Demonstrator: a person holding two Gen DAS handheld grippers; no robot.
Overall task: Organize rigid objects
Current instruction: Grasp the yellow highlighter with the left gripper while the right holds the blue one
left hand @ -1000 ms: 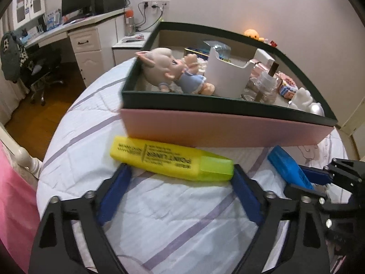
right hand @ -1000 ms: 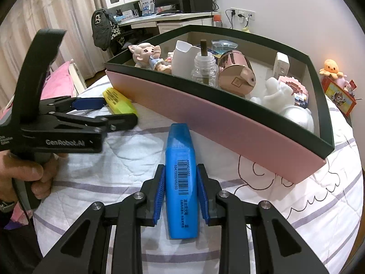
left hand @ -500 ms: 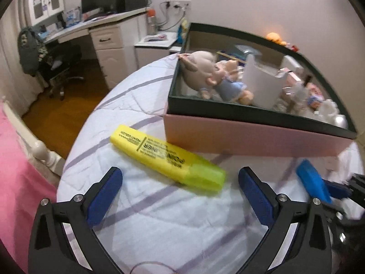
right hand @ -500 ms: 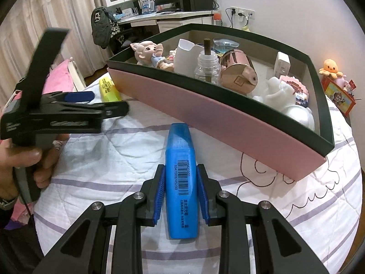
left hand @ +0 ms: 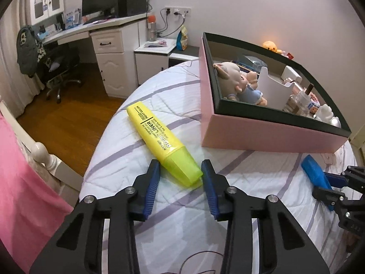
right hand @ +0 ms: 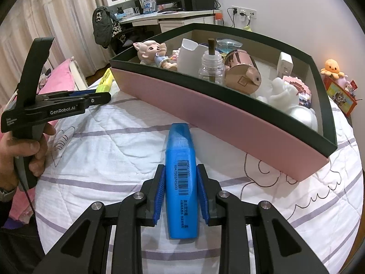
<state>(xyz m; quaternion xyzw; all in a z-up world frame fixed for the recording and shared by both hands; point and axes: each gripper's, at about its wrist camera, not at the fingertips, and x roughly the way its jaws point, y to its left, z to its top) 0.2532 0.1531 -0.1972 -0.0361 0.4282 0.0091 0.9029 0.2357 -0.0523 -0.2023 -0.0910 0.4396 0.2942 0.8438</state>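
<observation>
A yellow highlighter [left hand: 159,141] lies on the white quilt, its green cap end between the blue pads of my left gripper [left hand: 180,175]. The jaws are partly closed around the cap with small gaps on each side. My right gripper [right hand: 180,189] is shut on a blue highlighter [right hand: 181,175], which points toward the pink box [right hand: 228,116]. The blue highlighter also shows in the left wrist view [left hand: 314,175]. The yellow one shows in the right wrist view [right hand: 105,80].
The pink box [left hand: 262,137] with a dark rim holds a pig doll [right hand: 152,52], a white cup [right hand: 189,57], a small bottle [right hand: 211,68], a copper tin [right hand: 241,73] and white toys. The bed edge drops to a wooden floor [left hand: 68,114] on the left.
My left gripper has swung round to line up with the yellow highlighter, moved onto its cap end and narrowed its jaws. My right gripper has kept still, holding the blue highlighter.
</observation>
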